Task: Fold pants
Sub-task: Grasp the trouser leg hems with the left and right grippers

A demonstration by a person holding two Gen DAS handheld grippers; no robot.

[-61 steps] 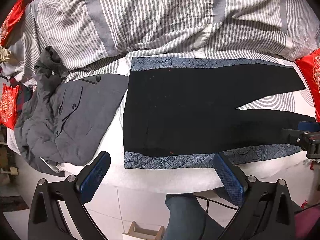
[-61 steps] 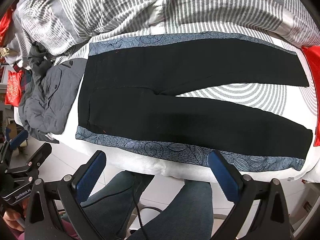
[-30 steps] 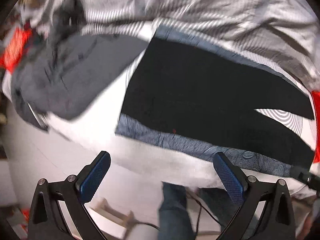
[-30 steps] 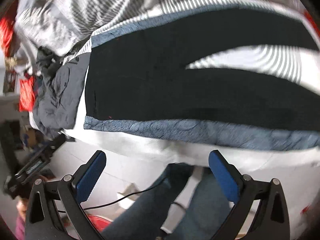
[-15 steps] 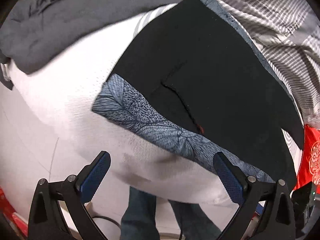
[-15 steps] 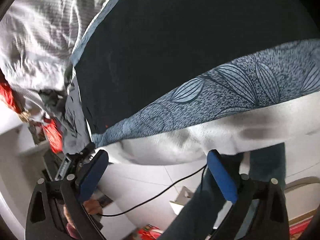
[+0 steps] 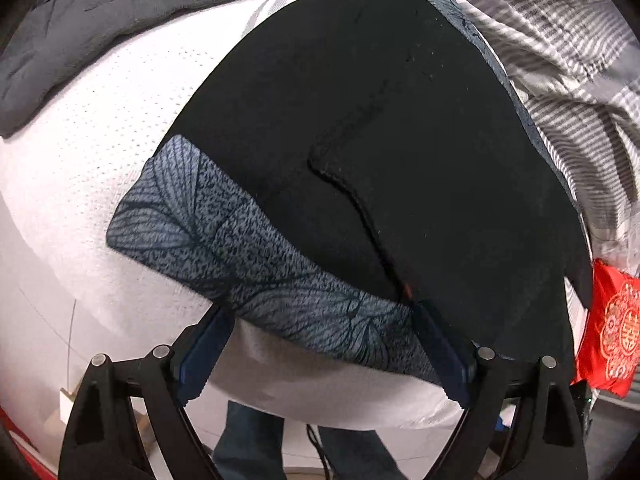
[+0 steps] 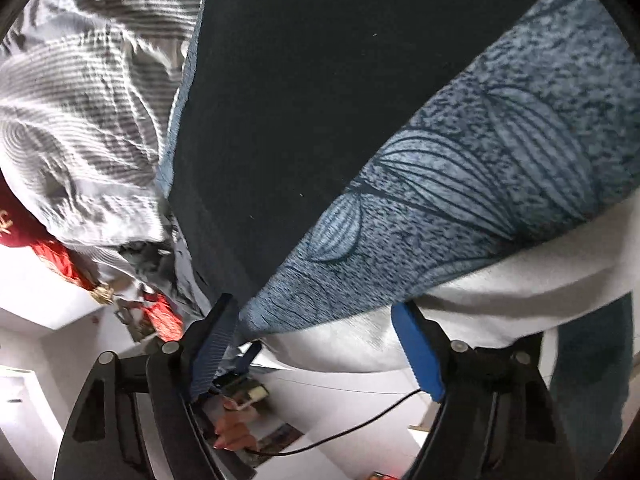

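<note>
Closing jaws astride pants (image 7: 380,152) edge

The bed (image 7: 92,128), topped with a white textured cover, carries the black pants (image 7: 392,128) with blue leaf-print side bands spread flat at centre, a grey garment (image 7: 80,28) at ten o'clock, striped bedding (image 7: 560,60) at two o'clock and a red cushion (image 7: 612,328) at four.

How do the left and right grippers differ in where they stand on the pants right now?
The left gripper straddles the patterned side band along its length; the right gripper stands at that band's corner. The left's pads look set against the pants; the right's right pad stands clear. Both have just been closing, jaws wide apart.
</note>
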